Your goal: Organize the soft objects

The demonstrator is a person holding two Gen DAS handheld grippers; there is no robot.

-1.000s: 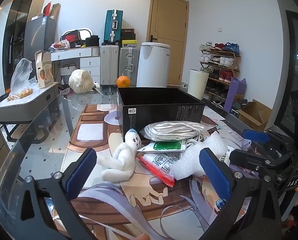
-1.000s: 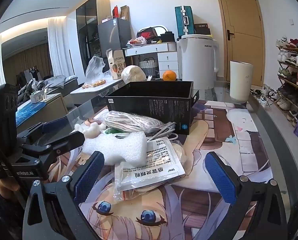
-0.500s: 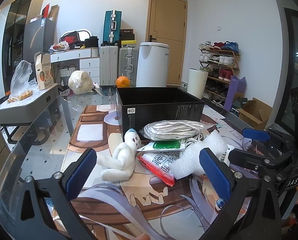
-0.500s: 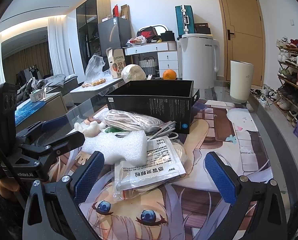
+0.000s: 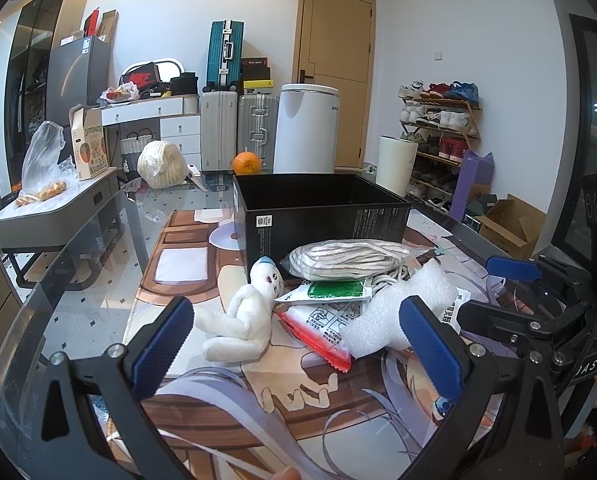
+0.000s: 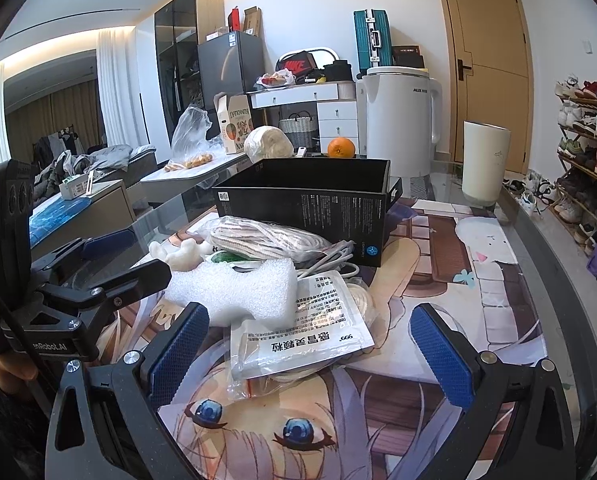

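Observation:
A pile of soft things lies in front of an open black box (image 5: pixel 322 216) (image 6: pixel 310 200). It holds a white plush toy (image 5: pixel 246 316), a bagged coil of white rope (image 5: pixel 346 258) (image 6: pixel 266 236), a white foam block (image 5: pixel 402 312) (image 6: pixel 238 292), a green-labelled sachet (image 5: pixel 330 290), a red-edged packet (image 5: pixel 322 328) and a white medicine pouch (image 6: pixel 302 332). My left gripper (image 5: pixel 294 344) is open and empty, just short of the plush and packets. My right gripper (image 6: pixel 310 348) is open and empty, straddling the white pouch. Each gripper shows in the other's view.
The glass table carries an anime-print mat (image 6: pixel 438 264). An orange (image 5: pixel 247 162) and a bagged pale bundle (image 5: pixel 162 164) sit beyond the box. A white cylinder (image 6: pixel 484 162) stands at the far right edge. A shoe rack (image 5: pixel 438 128) and suitcases (image 5: pixel 238 128) line the walls.

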